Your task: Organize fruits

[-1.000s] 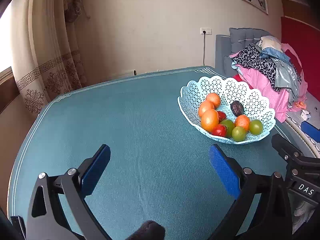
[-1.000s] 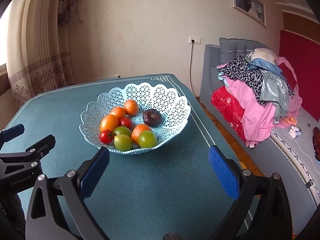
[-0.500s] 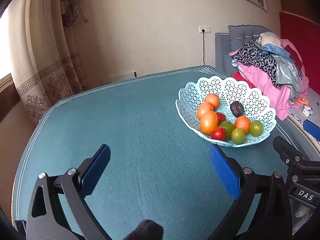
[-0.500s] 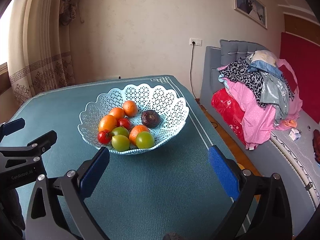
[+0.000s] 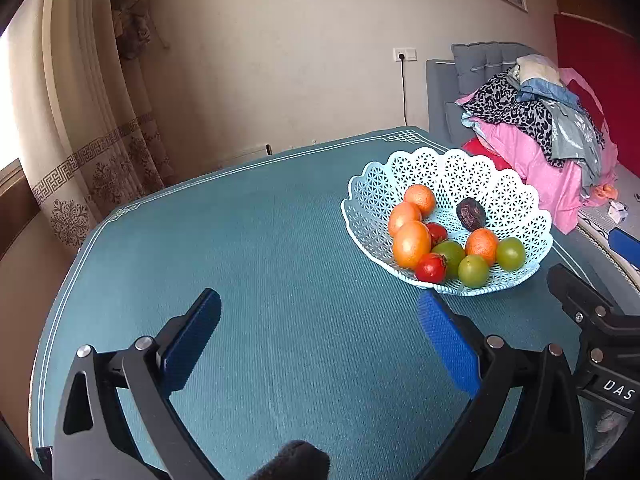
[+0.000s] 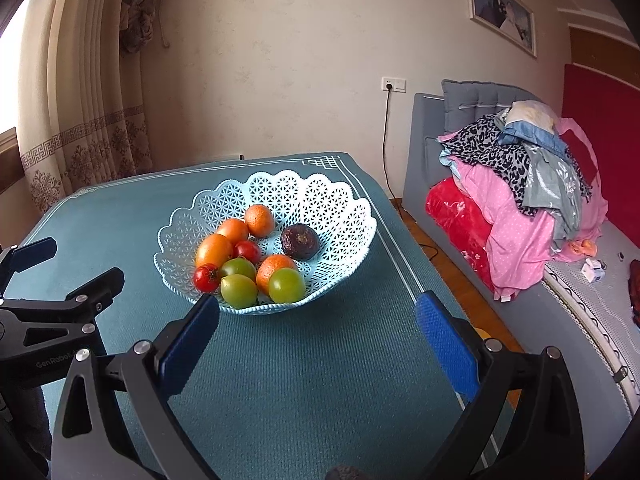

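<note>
Left gripper [image 5: 318, 328] is held wide open, nothing gripped, above the teal worktop [image 5: 260, 260]. Right gripper [image 6: 318, 326] is likewise spread wide, empty. The pale blue lattice basket [image 6: 320, 200] is seen just ahead of the right gripper, ahead-right of the left. Oranges, green tomatoes, red tomatoes and a dark passion fruit [image 6: 300, 243] are piled inside it.
</note>
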Demonstrator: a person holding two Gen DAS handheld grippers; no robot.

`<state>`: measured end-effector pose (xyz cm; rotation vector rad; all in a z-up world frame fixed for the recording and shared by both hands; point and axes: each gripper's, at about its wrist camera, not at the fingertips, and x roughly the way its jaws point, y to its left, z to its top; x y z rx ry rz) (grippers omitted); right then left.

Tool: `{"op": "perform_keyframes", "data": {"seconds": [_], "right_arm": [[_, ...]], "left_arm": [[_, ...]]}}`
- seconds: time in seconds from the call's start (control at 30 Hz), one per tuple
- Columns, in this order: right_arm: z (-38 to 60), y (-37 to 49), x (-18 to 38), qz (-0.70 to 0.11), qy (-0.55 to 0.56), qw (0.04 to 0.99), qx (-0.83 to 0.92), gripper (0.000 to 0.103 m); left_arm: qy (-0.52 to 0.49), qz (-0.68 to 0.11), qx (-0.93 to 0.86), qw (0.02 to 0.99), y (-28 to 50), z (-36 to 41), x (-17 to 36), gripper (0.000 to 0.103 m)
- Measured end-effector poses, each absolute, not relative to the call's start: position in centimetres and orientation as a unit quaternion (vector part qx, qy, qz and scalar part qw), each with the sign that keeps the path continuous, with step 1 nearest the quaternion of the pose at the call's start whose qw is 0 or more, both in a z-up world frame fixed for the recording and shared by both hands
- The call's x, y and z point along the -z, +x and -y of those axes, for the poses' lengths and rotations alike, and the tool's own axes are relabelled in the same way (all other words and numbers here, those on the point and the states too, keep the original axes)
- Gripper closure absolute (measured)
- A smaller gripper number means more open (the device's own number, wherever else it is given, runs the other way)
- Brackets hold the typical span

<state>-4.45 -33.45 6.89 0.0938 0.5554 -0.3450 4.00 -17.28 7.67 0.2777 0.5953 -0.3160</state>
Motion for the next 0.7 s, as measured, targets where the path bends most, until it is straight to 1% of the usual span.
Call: {"op": "perform_keyframes", "data": {"seconds": [0.7], "right_arm": [[34.2,-4.2,-6.6,-0.277,0.046,0.945,0.170,0.005]], "left_arm": [[0.149,-0.290,0.152,0.933,4.2,18.5,-7.9,0.003]]}}
